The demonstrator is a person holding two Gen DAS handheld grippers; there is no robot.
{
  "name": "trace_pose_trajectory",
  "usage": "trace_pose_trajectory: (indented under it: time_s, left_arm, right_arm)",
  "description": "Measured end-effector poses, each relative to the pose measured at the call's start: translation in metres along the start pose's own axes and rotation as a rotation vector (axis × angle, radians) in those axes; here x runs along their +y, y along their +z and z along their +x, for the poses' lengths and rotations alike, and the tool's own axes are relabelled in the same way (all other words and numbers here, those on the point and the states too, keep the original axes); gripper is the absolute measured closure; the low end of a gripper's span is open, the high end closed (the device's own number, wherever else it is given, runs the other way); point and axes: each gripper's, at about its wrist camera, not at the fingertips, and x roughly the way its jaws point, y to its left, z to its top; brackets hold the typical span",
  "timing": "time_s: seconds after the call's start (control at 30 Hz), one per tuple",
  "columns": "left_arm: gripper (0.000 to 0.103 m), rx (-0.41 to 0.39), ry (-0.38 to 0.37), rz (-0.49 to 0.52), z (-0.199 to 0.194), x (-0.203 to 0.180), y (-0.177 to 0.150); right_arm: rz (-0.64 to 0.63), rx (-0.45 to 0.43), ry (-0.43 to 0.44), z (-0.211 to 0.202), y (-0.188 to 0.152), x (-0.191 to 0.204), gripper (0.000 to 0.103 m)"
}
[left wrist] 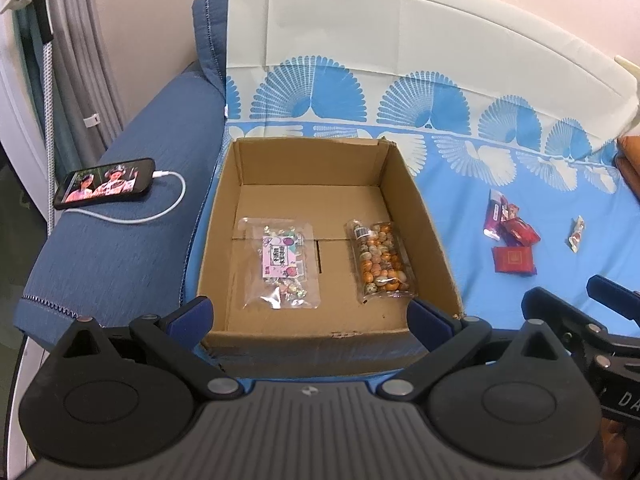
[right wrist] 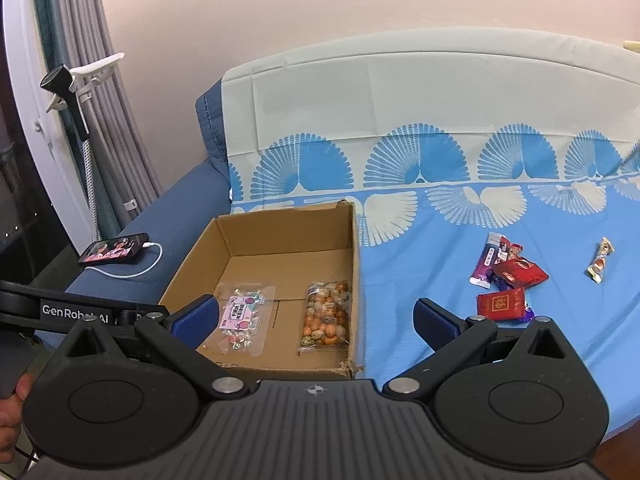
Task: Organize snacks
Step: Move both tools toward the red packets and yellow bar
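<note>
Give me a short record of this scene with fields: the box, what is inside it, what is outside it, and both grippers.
container: open cardboard box on blue patterned sheet
inside: candy bag; bag of speckled round snacks
outside, right of box: pile of red and purple packets; one small wrapper apart
left gripper: open, empty
right gripper: open, empty
other: phone charging on sofa arm

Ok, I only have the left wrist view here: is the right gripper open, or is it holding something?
Observer: Open. The right gripper has its fingers spread wide with nothing between them.
Operator: Anything tucked under the red square packet?
Observer: Yes, a purple wrapper pokes out from under the red square packet at its right edge.
Operator: And the long packet at the back of the pile, what colour is it?
Observer: The long packet is mostly purple, with a pale top end.
</note>
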Motion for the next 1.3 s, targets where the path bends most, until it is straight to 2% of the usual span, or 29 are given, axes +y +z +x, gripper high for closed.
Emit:
trace_pose_trajectory:
  time_s: [0.33, 0.6, 0.8, 1.03, 1.13, 1.3]
  left_arm:
    - [0.000, 0.022, -0.015, 0.077, 0.015, -0.042, 0.018]
    - [0.000, 0.091, -0.066, 0.104, 0.047, -0.090, 0.039]
    - [0.000, 0.107, -0.096, 0.159, 0.079, -0.140, 0.060]
    - [0.000, 0.124, -0.115, 0.251, 0.138, -0.213, 0.094]
    - [0.000, 0.128, -0.149, 0.294, 0.168, -0.246, 0.106]
    - [0.000, 0.233, -0.304, 0.378, 0.238, -0.311, 0.123]
  right_arm:
    - [0.061, -0.027, -0.051, 0.002, 0.003, -0.041, 0.000]
    - [0.136, -0.043, -0.163, 0.000, 0.004, -0.108, 0.000]
    - [0.210, -0.054, -0.269, 0.002, 0.004, -0.171, 0.000]
    - [0.316, -0.035, -0.393, 0.018, -0.002, -0.252, 0.000]
    - [0.353, -0.023, -0.434, 0.030, -0.005, -0.284, 0.000]
    - [0.417, 0.031, -0.506, 0.056, -0.011, -0.339, 0.000]
